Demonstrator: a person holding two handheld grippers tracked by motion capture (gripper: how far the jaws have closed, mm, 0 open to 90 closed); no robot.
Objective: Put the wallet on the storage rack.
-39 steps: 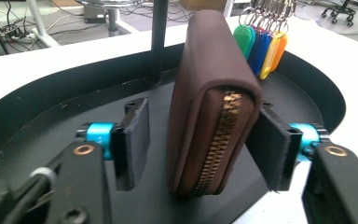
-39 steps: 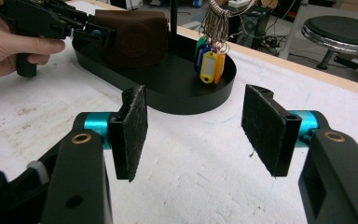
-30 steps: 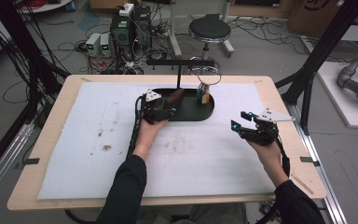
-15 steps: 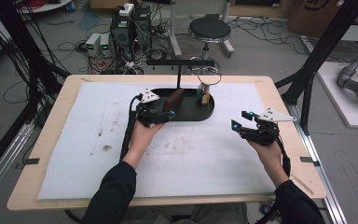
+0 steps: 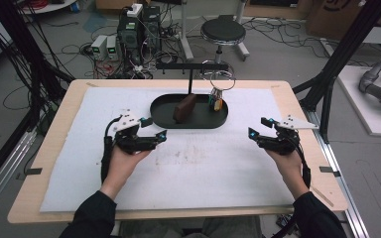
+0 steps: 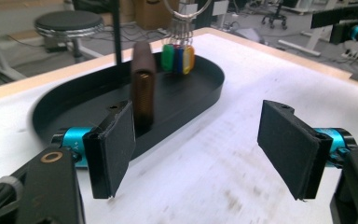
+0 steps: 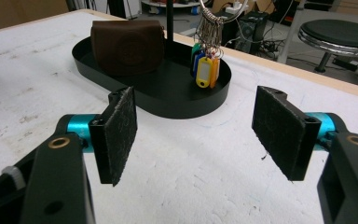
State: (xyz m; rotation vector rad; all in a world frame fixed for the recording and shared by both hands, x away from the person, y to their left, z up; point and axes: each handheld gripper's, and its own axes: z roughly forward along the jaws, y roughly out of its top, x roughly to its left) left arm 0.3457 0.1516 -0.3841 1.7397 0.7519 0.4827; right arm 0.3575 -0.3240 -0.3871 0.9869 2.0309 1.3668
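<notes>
Holding both tools low in the high view, the person keeps the left gripper (image 5: 155, 136) at lower left of centre and the right gripper (image 5: 258, 130) at lower right, both over the white mat (image 5: 208, 168) and apart from everything on it. Each has its jaws spread wide with nothing between them; the right gripper's jaws have just been opening further. Farther up, at the middle of the frame, the black oval tray (image 5: 198, 123) holds a brown leather pouch (image 5: 184, 107) standing on edge, and beside it a bunch of coloured key tags (image 5: 216, 103) hangs on a ring from the black T-shaped stand (image 5: 191, 66) rising out of the tray. Judging by this, the placing looks finished: pouch in the tray, keys hung, hands empty and clear, with little left to do.
</notes>
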